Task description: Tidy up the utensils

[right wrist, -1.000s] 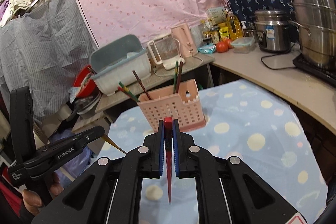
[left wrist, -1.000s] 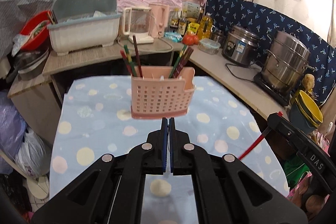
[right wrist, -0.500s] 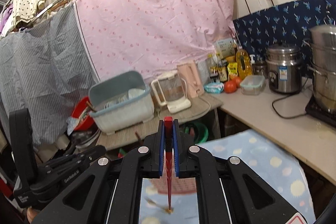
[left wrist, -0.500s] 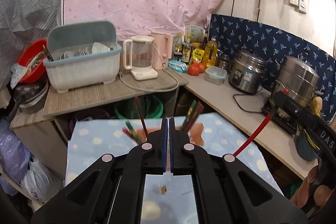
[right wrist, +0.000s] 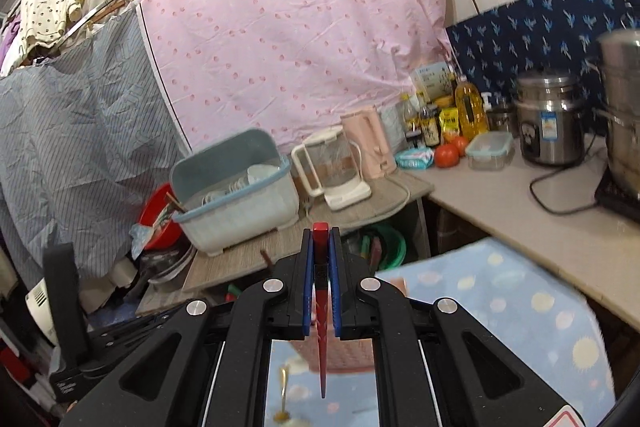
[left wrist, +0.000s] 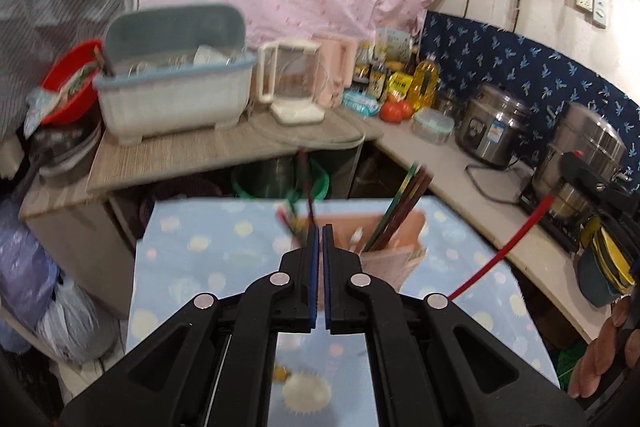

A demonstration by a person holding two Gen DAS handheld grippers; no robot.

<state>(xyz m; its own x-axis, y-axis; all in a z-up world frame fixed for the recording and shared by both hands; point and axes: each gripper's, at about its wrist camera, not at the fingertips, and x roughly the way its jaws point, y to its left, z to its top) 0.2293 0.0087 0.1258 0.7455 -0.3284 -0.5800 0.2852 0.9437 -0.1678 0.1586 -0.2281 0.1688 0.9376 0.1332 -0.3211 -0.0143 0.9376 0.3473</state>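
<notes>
The right tongs [right wrist: 321, 239], centre of the right view, pinch a red chopstick [right wrist: 321, 327] whose tip points down toward the bottom of the frame. The left tongs [left wrist: 319, 239], lower centre of the left view, are pressed together on nothing. Just behind them a pink basket [left wrist: 396, 251] holding chopsticks [left wrist: 400, 211] stands on the spotted blue desk [left wrist: 192, 251].

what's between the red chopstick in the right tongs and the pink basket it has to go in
Nothing visible blocks the way. The right tongs are shut on the red chopstick, held in the air near the pink basket. Chopsticks already stand in the basket's compartments, so the tip must find a gap among them.
</notes>
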